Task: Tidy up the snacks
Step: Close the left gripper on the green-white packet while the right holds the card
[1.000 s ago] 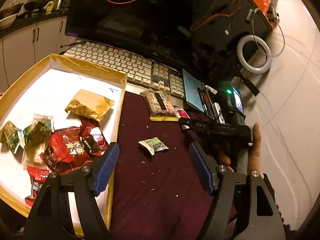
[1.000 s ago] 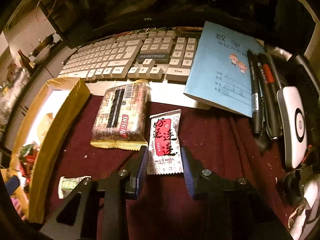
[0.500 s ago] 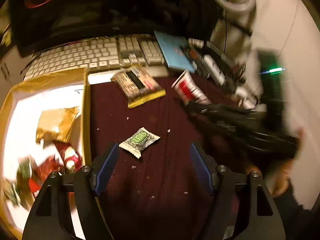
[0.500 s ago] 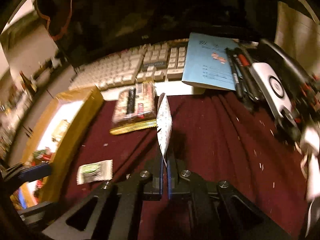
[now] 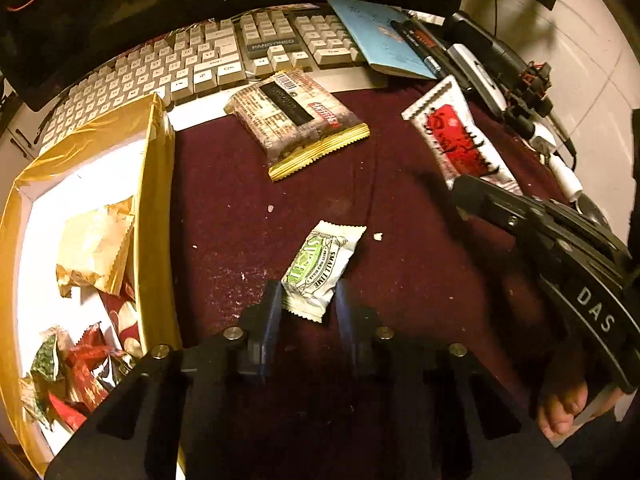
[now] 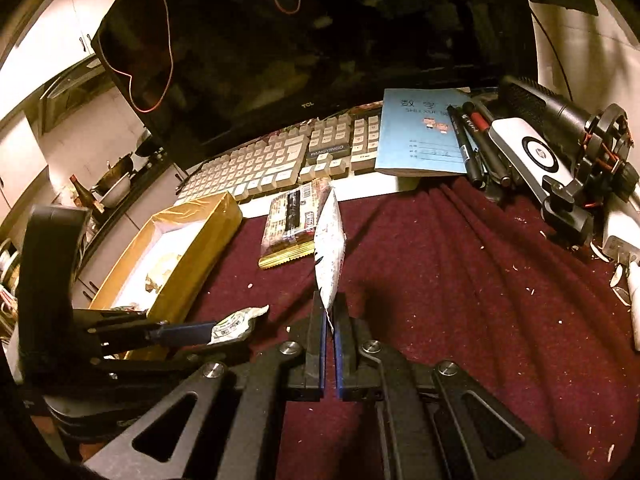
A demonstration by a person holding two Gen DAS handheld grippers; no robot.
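Observation:
A small green lime packet (image 5: 320, 264) lies on the maroon cloth with its near end between the jaws of my left gripper (image 5: 307, 296). Those jaws are closing, and both pads touch the packet's sides. The right wrist view shows that gripper (image 6: 216, 330) from the side with the lime packet (image 6: 236, 324) at its tip. My right gripper (image 6: 329, 308) is shut on a white and red snack packet (image 6: 330, 248), held upright and edge-on above the cloth. From the left wrist, that packet (image 5: 460, 144) sticks out of the right gripper (image 5: 460, 188). A gold-rimmed box (image 5: 154, 200) at the left holds several snacks.
A brown bar packet (image 5: 296, 124) lies on the cloth near the keyboard (image 5: 200, 64). A blue notebook (image 5: 380, 36), pens (image 6: 468, 144) and black devices crowd the back right. A dark monitor (image 6: 320, 40) stands behind. A person's hand (image 5: 560, 412) grips the right tool.
My left gripper came down over the lime packet and its jaws narrowed onto it. My right gripper shut on the white and red packet and lifted it off the cloth.

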